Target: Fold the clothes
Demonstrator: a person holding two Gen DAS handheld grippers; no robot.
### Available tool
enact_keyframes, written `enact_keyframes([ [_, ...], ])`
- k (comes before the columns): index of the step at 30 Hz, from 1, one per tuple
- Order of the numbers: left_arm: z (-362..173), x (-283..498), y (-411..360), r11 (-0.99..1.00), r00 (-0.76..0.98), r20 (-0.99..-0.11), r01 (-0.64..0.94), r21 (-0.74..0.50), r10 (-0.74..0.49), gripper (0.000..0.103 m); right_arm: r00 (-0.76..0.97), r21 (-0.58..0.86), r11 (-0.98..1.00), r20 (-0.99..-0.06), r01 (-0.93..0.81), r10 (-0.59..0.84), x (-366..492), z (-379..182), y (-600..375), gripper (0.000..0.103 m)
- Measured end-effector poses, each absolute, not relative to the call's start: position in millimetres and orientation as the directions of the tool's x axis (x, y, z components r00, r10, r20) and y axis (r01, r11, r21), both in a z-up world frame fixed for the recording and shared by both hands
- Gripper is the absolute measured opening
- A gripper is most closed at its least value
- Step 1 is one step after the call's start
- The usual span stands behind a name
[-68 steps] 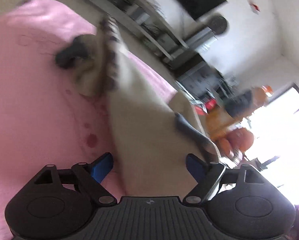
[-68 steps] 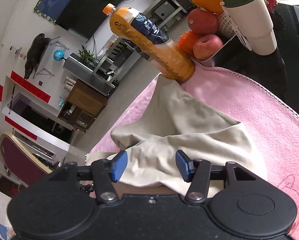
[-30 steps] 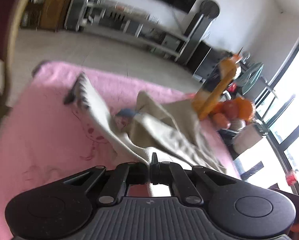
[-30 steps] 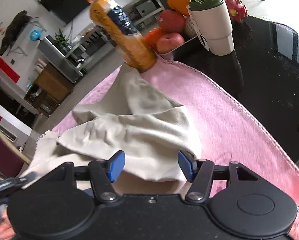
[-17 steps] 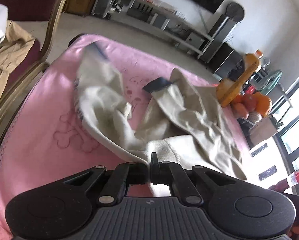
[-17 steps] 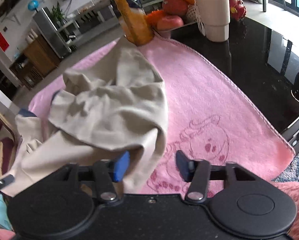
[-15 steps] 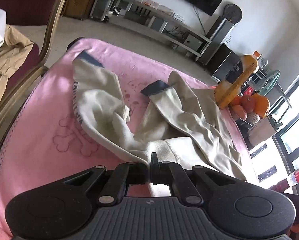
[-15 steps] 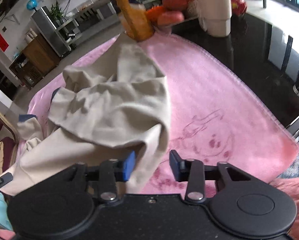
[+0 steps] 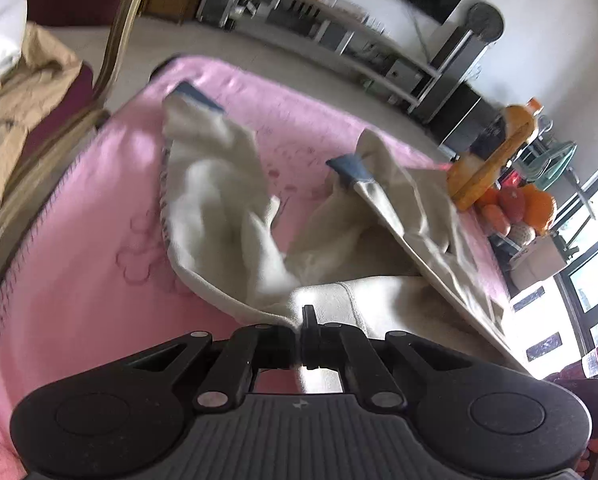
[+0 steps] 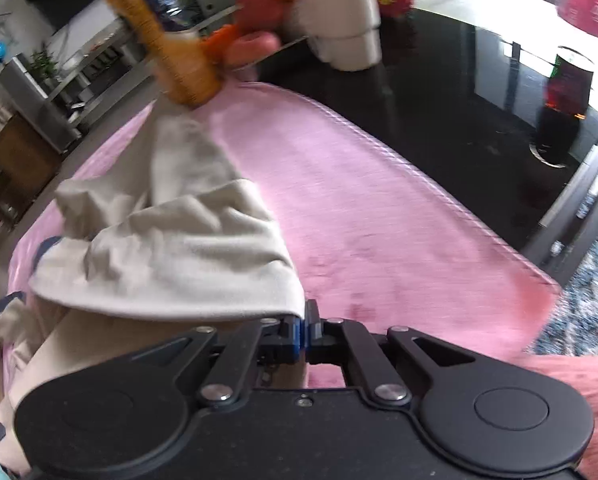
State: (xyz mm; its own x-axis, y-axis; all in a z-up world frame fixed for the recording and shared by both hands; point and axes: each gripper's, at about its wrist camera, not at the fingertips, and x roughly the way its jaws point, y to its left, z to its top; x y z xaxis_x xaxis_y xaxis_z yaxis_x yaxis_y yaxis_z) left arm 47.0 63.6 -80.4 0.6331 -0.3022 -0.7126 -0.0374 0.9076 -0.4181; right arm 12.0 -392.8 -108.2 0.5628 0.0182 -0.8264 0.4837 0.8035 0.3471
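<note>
Living room, pink fleece blanket (image 9: 79, 280) spread over a dark glossy table (image 10: 459, 92), beige garment on it, both grippers pinching cloth.

Near: left gripper (image 9: 303, 334) has its jaws pressed together on an edge of the crumpled beige cotton garment with dark blue cuffs (image 9: 219, 208); right gripper (image 10: 305, 330) likewise clamped tight on a hem corner of the same garment (image 10: 171, 248), lifting a fold off the blanket. Mid: garment bunched across the blanket's middle, one sleeve stretched left, blue cuffs (image 9: 353, 168) lying away from the grippers. Far: orange juice bottle (image 10: 163, 40) at the blanket's far edge touching the cloth, fruit pile (image 9: 515, 208) beside it, white lidded cup (image 10: 339, 16), dark drink bottle (image 10: 563, 96) on bare tabletop. Chair with tan clothing (image 9: 23, 92) at left, blurry TV shelves behind.
</note>
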Motion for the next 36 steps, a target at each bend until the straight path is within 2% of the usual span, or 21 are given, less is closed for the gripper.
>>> enact_keyframes([
  [3,-93.7,51.9,60.5,0.903,0.587,-0.741,-0.037,-0.429,-0.327,0.002,0.586,0.452,0.764,-0.801,0.460,0.121,10.0,-116.2,-397.9,0.009],
  [5,-100.8,54.5,63.4,0.884,0.564,-0.745,-0.053,-0.464,-0.357,0.019,0.585,0.458,0.769,-0.800,0.447,0.136,11.6,-117.9,-395.7,0.016],
  [7,-107.2,57.0,66.6,0.864,0.543,-0.746,-0.071,-0.498,-0.386,0.029,0.577,0.451,0.774,-0.805,0.445,0.138,13.1,-119.7,-393.5,0.017],
  [11,-111.0,58.3,76.3,0.812,0.550,-0.715,-0.108,-0.574,-0.432,0.033,0.561,0.465,0.761,-0.812,0.452,0.162,14.7,-124.6,-394.4,0.022],
  [15,-117.6,59.3,86.9,0.747,0.556,-0.684,-0.159,-0.645,-0.472,0.034,0.556,0.489,0.735,-0.811,0.470,0.184,14.0,-128.7,-397.1,0.022],
  [22,-130.0,55.7,83.5,0.752,0.493,-0.727,-0.198,-0.629,-0.478,0.017,0.552,0.516,0.690,-0.810,0.507,0.199,10.9,-135.0,-403.4,0.022],
  [24,-129.5,53.7,87.1,0.748,0.505,-0.723,-0.204,-0.631,-0.472,0.007,0.561,0.525,0.681,-0.804,0.511,0.198,11.0,-136.0,-404.8,0.022],
  [25,-129.2,52.6,89.2,0.746,0.511,-0.720,-0.208,-0.633,-0.469,0.005,0.564,0.527,0.679,-0.802,0.512,0.197,11.7,-136.3,-405.3,0.018],
  [26,-128.6,51.3,91.2,0.745,0.516,-0.720,-0.211,-0.633,-0.465,0.000,0.565,0.523,0.681,-0.803,0.513,0.190,11.9,-136.0,-405.4,0.001],
  [31,-115.1,47.9,90.3,0.779,0.512,-0.737,-0.189,-0.598,-0.442,0.000,0.540,0.458,0.730,-0.829,0.507,0.145,12.0,-129.1,-399.0,0.002],
  [33,-101.3,48.8,86.0,0.793,0.505,-0.739,-0.159,-0.588,-0.447,0.000,0.533,0.515,0.694,-0.817,0.503,0.220,10.5,-125.5,-398.2,0.002],
  [36,-64.6,56.0,79.1,0.792,0.519,-0.711,-0.100,-0.603,-0.476,0.000,0.547,0.665,0.594,-0.733,0.453,0.404,15.8,-110.7,-389.2,0.002],
])
